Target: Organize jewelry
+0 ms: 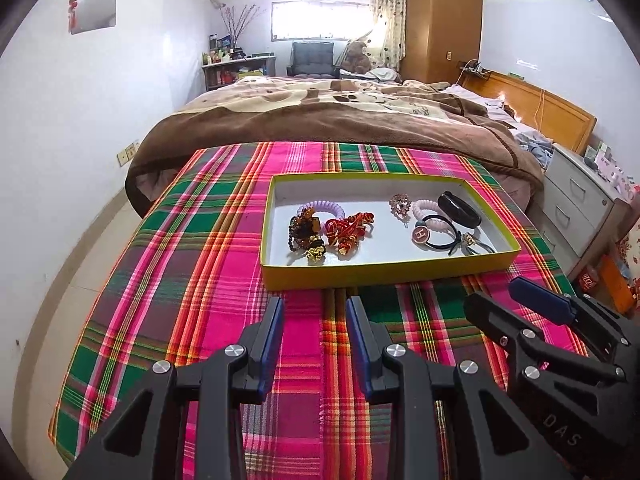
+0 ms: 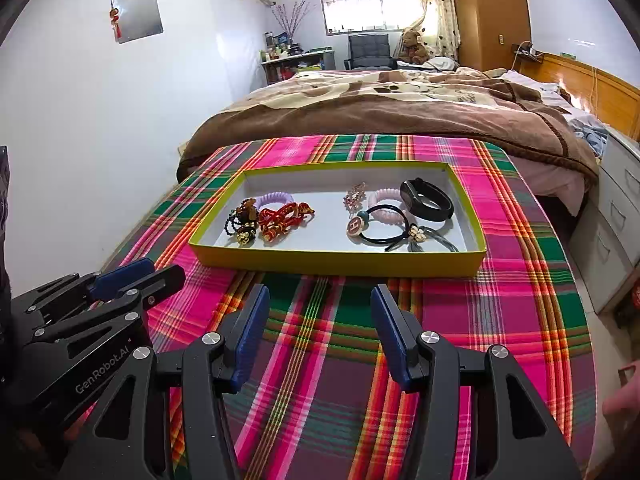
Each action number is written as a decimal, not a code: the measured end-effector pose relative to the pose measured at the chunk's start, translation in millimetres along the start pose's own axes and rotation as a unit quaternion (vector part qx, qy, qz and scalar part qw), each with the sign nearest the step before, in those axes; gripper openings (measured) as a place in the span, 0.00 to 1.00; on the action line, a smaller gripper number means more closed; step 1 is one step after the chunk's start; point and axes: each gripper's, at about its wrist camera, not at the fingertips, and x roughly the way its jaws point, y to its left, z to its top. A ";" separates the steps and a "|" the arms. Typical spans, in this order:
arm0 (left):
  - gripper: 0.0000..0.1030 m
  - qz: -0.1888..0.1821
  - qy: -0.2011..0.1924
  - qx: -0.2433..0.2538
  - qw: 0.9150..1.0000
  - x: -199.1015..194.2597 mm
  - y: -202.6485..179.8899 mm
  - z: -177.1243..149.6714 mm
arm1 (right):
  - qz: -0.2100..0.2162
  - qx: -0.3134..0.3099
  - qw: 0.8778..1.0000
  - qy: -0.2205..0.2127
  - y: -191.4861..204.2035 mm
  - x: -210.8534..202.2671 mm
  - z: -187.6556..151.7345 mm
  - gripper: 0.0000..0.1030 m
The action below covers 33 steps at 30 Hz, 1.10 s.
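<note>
A shallow yellow-rimmed tray point(image 1: 384, 271) point(image 2: 336, 261) lies on the plaid cloth and holds all the jewelry. At its left lie a purple coil tie point(image 1: 325, 207), dark beads with gold charms point(image 1: 306, 236) point(image 2: 242, 222) and a red knotted bracelet point(image 1: 347, 230) point(image 2: 282, 216). At its right lie a rhinestone brooch point(image 1: 401, 208), a pink coil tie point(image 2: 385, 197), a black band point(image 1: 460, 210) point(image 2: 427, 199) and a black tie with an "H" button point(image 1: 421, 235) point(image 2: 355, 226). My left gripper point(image 1: 315, 305) and right gripper point(image 2: 320, 294) are open and empty, just before the tray's near wall.
The table wears a pink and green plaid cloth point(image 1: 224, 280). A bed with a brown blanket point(image 1: 320, 120) stands right behind it. White drawers point(image 1: 576, 204) stand at the right. The right gripper also shows in the left wrist view point(image 1: 500, 300).
</note>
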 end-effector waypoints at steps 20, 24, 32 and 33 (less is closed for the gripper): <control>0.30 -0.001 0.003 0.000 1.000 0.3 2.6 -0.5 | -0.002 -0.002 1.000 0.001 1.0 -0.5 0.4 0.52; 0.30 -0.001 0.003 0.000 1.000 -0.2 2.4 -0.7 | -0.002 -0.002 1.000 0.001 1.9 -1.8 0.4 0.52; 0.30 -0.001 0.004 0.000 1.000 -0.1 1.9 -0.7 | -0.002 -0.002 1.000 0.003 2.0 -0.5 0.3 0.52; 0.30 0.000 0.004 -0.001 1.000 0.0 1.9 -0.6 | -0.002 -0.002 1.000 0.003 1.8 -0.3 0.2 0.52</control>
